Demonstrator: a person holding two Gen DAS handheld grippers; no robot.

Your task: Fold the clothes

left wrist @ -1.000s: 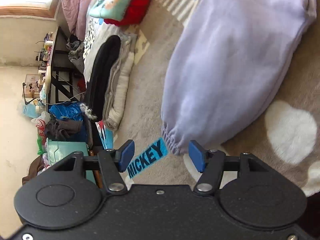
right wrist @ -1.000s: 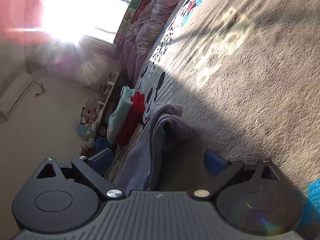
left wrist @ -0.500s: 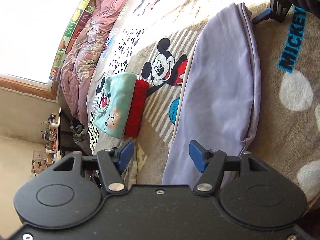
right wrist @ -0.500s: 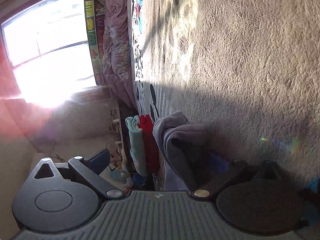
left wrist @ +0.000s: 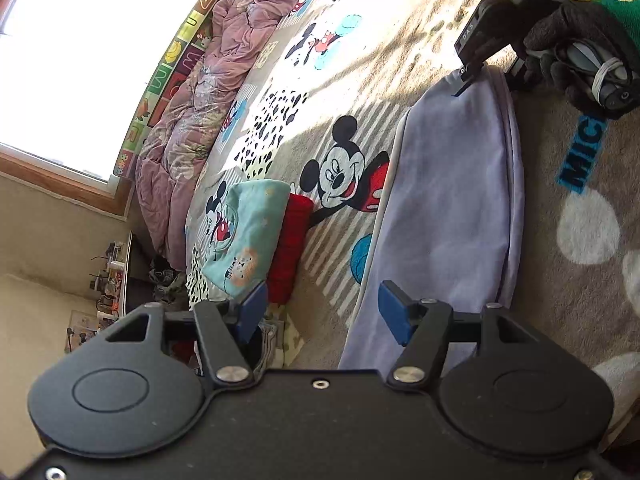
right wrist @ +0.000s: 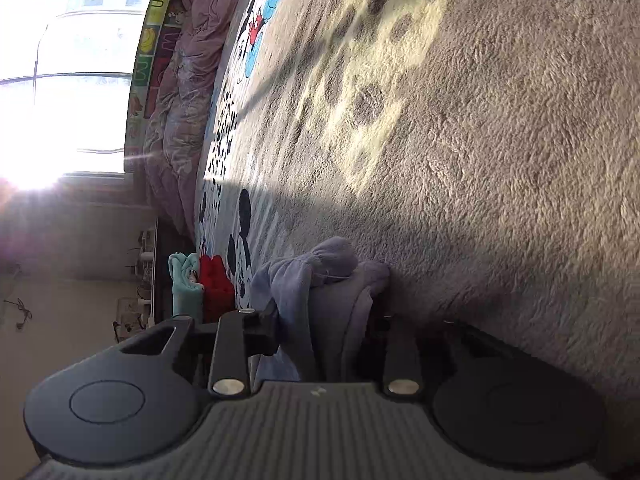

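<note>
A lavender garment (left wrist: 452, 200) lies stretched lengthwise on the Mickey blanket (left wrist: 344, 168). My left gripper (left wrist: 320, 308) hovers open above its near end, with nothing between the blue pads (left wrist: 394, 312). At the far end a gloved hand (left wrist: 580, 52) holds my right gripper (left wrist: 468, 76). In the right wrist view the right gripper (right wrist: 324, 320) is closing its jaws, and bunched lavender fabric (right wrist: 320, 276) fills the gap between its fingers, which press on it.
A folded teal shirt (left wrist: 244, 236) and a folded red garment (left wrist: 292, 240) sit left of the lavender one. A pink quilt (left wrist: 200, 120) runs along the bed's far side under the window. Cluttered shelves (left wrist: 108, 272) stand past the bed's edge.
The left gripper rose and swung from the garment's cuffed end to look along its length. The right gripper moved onto the garment's far end and its wide jaws closed on the bunched fabric.
</note>
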